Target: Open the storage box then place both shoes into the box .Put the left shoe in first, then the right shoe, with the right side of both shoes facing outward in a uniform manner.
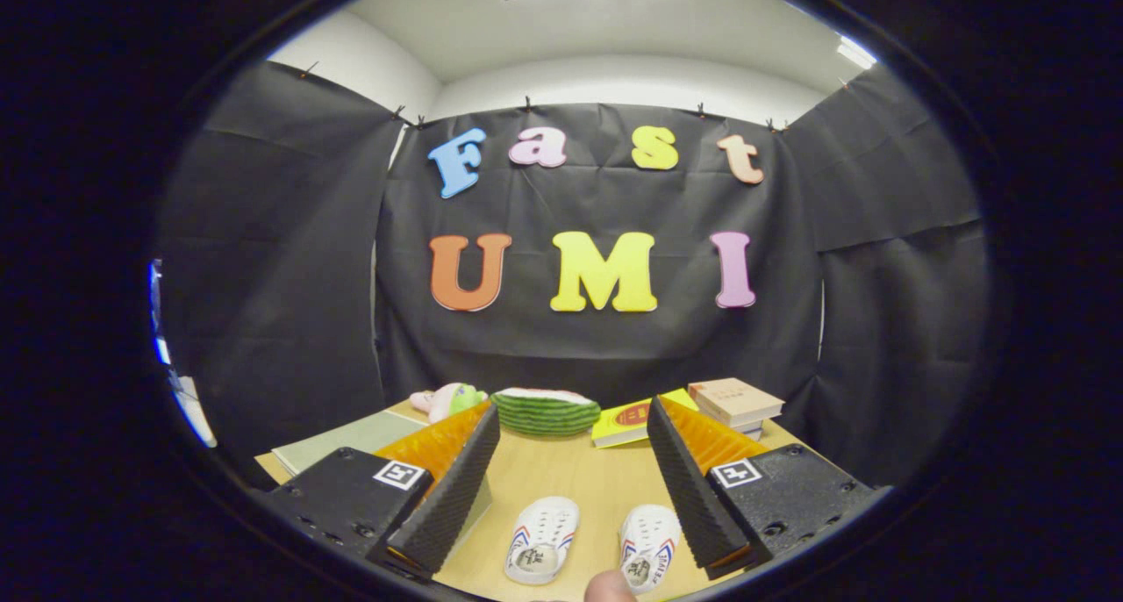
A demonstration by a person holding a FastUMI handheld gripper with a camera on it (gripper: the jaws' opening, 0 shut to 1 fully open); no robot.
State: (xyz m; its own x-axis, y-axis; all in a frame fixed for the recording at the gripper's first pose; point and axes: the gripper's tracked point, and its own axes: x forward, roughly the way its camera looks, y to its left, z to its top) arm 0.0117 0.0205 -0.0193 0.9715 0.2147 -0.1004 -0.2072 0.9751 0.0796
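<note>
Gripper view: the gripper (570, 488) hangs above the worktop (570, 470), its fingers (447, 497) spread wide and grasping nothing — a stance suited to an approach. Two white shoes (541, 539) lie side by side between the fingers (toes pointing away), well placed for pickup. A fingertip (608, 587) intrudes just beside the right-hand shoe (649, 545). Books (735, 402) and a striped cushion (545, 411) sit beyond.

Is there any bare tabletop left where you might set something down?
Yes: the bare wood between the open gripper fingers, beyond the two white shoes and short of the green cushion. The far edge is crowded: plush toy, cushion, yellow book, stacked books.
</note>
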